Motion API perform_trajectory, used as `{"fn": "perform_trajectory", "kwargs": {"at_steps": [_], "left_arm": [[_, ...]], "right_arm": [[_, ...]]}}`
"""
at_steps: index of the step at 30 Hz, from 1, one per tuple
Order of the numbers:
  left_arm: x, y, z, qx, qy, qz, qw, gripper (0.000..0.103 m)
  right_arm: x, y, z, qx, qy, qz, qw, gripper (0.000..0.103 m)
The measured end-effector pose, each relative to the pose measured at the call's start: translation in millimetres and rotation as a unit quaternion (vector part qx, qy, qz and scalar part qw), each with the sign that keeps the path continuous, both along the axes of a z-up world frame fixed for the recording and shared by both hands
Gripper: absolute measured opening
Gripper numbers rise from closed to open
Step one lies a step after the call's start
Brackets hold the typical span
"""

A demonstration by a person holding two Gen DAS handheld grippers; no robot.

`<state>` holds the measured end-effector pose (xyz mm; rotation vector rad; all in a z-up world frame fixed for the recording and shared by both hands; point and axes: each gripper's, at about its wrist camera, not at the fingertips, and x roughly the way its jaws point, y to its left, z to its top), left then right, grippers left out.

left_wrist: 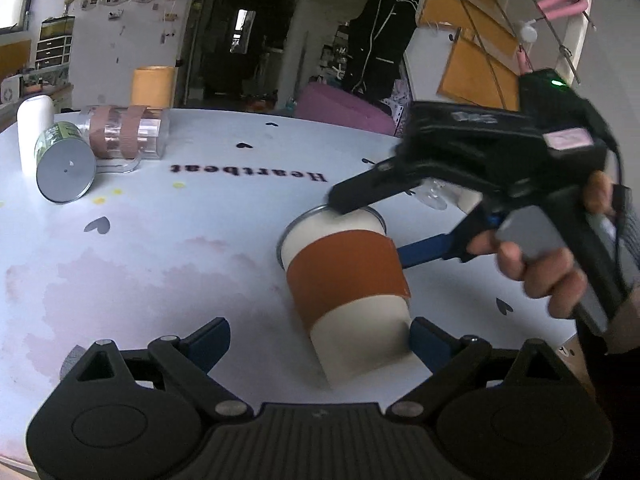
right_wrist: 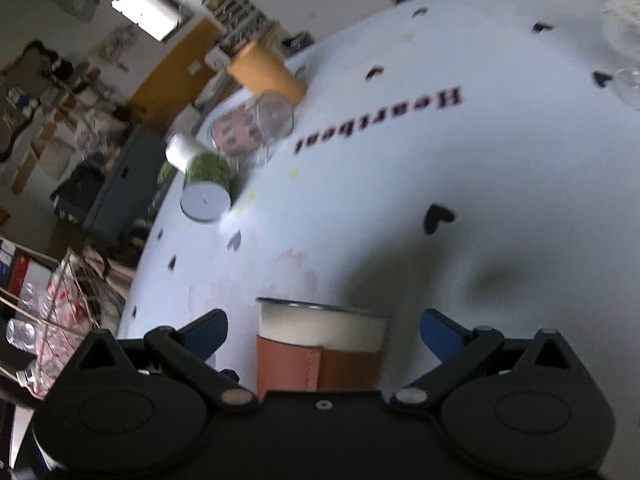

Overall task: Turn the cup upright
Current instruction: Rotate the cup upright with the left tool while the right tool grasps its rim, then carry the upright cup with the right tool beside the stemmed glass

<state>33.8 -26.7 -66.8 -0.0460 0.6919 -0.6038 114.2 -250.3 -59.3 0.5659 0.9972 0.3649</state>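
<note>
Cup (left_wrist: pixel 348 276) lies mid-table (left_wrist: pixel 160 264), both grippers' jaws spread wide around it.

Cream cup (left_wrist: pixel 352 276) with brown sleeve (left_wrist: pixel 346 272) round middle and thin metal rim (left_wrist: pixel 304 216) at mouth. Lying on side on white table (left_wrist: pixel 160 240), mouth pointing away toward printed word, closed base nearest left wrist view. Seen from right wrist view (right_wrist: pixel 320 344): rim uppermost in frame, sleeve seam facing camera, slightly blurred.
</note>
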Motion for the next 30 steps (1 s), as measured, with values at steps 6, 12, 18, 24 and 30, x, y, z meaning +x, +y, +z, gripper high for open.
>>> {"fn": "perform_trajectory", "kwargs": {"at_steps": [6,12,18,24,30], "left_arm": [[0.2,1.9,-1.7,-0.001,0.000,0.000,1.0000,0.096],[-1.5,0.7,-1.5,-0.002,-0.002,-0.004,1.0000,0.094],[-6.0,-5.9,1.2,-0.006,-0.017,-0.030,0.9994,0.074],[-0.6,-14.8,-6.1,0.006,-0.013,-0.032,0.9994,0.055],[4.7,-21.9,-17.5,0.012,-0.011,-0.035,0.9993,0.051]], "right_arm": [[17.0,7.7,-16.8,0.011,0.042,0.010,0.999,0.103],[15.8,2.8,-18.0,0.026,0.053,0.008,0.998,0.084],[-8.4,10.7,10.2,-0.036,-0.032,0.013,0.999,0.084],[-48.2,32.2,44.0,-0.148,-0.148,0.036,0.977,0.084],[-72.2,54.8,40.7,-0.233,-0.211,0.061,0.947,0.084]]}}
